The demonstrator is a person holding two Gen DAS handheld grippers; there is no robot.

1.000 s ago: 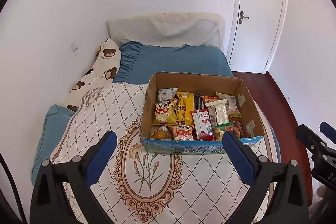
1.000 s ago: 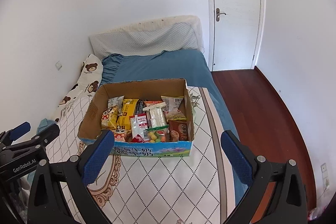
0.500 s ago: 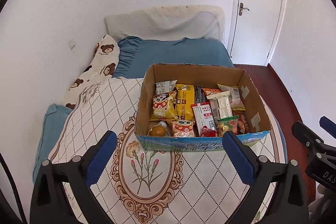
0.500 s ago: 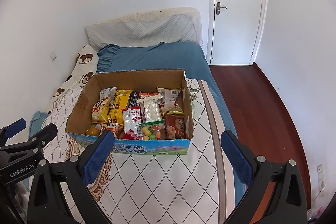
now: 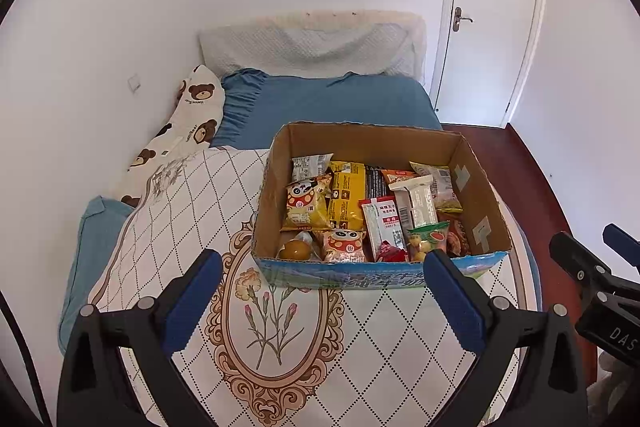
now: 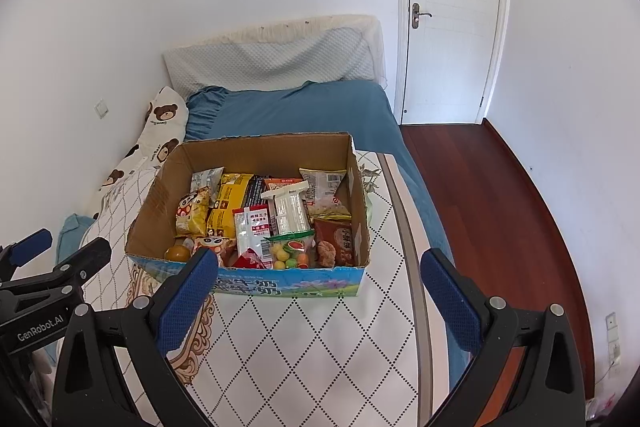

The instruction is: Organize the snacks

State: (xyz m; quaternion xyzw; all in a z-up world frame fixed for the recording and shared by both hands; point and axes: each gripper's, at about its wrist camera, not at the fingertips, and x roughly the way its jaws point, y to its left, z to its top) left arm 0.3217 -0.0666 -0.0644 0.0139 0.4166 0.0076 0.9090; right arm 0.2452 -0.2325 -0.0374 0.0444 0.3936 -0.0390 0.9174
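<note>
Cardboard box (image 5: 464, 163) of snack packets (image 5: 346, 195) is sitting on the quilted bed cover (image 5: 192, 195). Left tool (image 5: 322, 287) and right tool (image 6: 318, 285) are hovering near it, both spread wide, gripping nothing.

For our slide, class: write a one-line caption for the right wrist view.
Open right gripper faces a snack-filled box on a bed; the left gripper waits alongside.

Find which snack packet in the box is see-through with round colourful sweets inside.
It is the candy bag with the green top, at the front of the cardboard box, right of the red-and-white packet. The other packets are opaque.
</note>
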